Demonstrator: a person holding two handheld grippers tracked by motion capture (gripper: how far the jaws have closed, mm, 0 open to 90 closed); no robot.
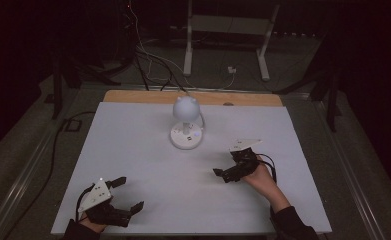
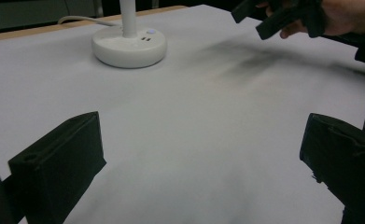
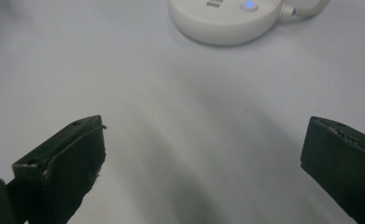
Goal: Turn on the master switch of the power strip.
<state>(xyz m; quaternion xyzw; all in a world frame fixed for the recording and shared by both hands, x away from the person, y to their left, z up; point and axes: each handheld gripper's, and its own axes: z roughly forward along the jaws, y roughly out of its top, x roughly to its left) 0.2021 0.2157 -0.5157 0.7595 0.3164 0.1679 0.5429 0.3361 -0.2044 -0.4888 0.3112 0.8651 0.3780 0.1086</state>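
A small white desk lamp (image 1: 186, 111) with a round head stands on its round base (image 1: 186, 136) at the middle back of the white table top (image 1: 148, 165). A blue light (image 3: 249, 5) glows on the base (image 3: 227, 21). My left gripper (image 1: 129, 193) rests near the front left edge, open, with bare table between its jaws (image 2: 201, 154). My right gripper (image 1: 226, 163) hovers right of centre, a short way in front of and to the right of the lamp, open and holding nothing (image 3: 203, 149). The lamp base (image 2: 129, 46) and the right gripper (image 2: 276, 18) lie farther off in the left gripper view.
The lamp's white cord (image 1: 201, 120) loops off behind the base. A bare wooden strip (image 1: 253, 99) runs along the table's far edge. On the dark floor beyond lie several cables (image 1: 148, 60) and the legs of a white stand (image 1: 188, 45).
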